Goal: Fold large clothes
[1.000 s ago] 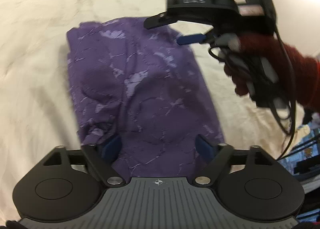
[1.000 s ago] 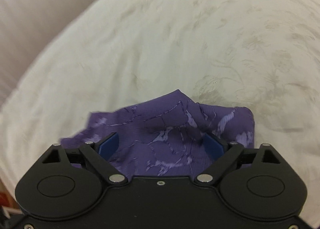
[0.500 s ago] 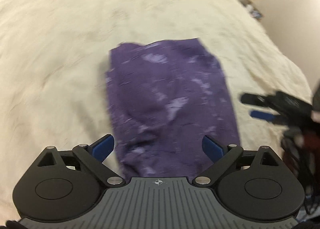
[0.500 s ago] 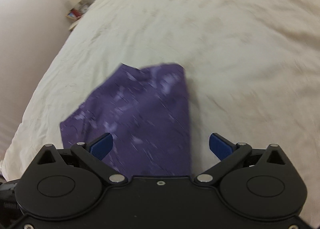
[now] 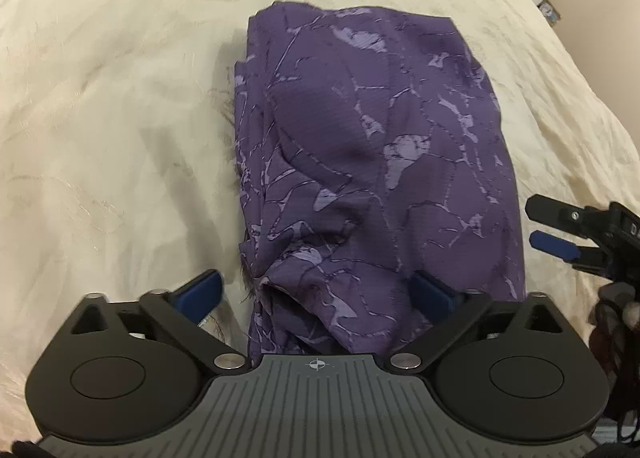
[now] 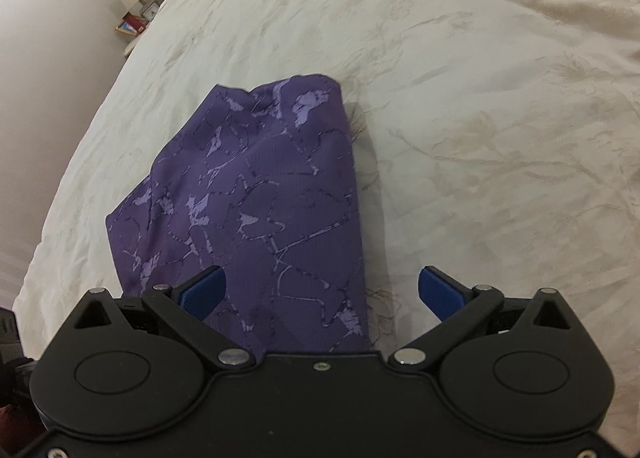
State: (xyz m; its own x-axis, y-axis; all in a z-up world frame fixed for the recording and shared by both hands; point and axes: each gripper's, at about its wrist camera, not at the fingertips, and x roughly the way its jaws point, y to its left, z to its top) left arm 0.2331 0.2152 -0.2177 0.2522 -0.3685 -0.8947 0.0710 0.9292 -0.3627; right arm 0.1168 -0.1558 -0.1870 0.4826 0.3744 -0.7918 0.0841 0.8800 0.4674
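A purple patterned garment (image 5: pixel 372 162) lies folded into a compact rectangle on the cream bedspread (image 5: pixel 100 118). My left gripper (image 5: pixel 318 292) is open, its blue fingers spread over the near end of the fold, holding nothing. My right gripper (image 6: pixel 322 292) is open too, above the garment's (image 6: pixel 256 210) near right corner and empty. The right gripper also shows at the right edge of the left wrist view (image 5: pixel 560 234), beside the fold.
The bedspread (image 6: pixel 480 118) spreads wide around the garment. The bed's edge curves down at the left of the right wrist view, with a wall and a small shelf of items (image 6: pixel 134 14) beyond. Loose threads lie by the fold's right edge (image 6: pixel 380 298).
Both grippers have pulled back from the folded garment and now hover over its near end. The right gripper moved from the far side to the right side of the fold.
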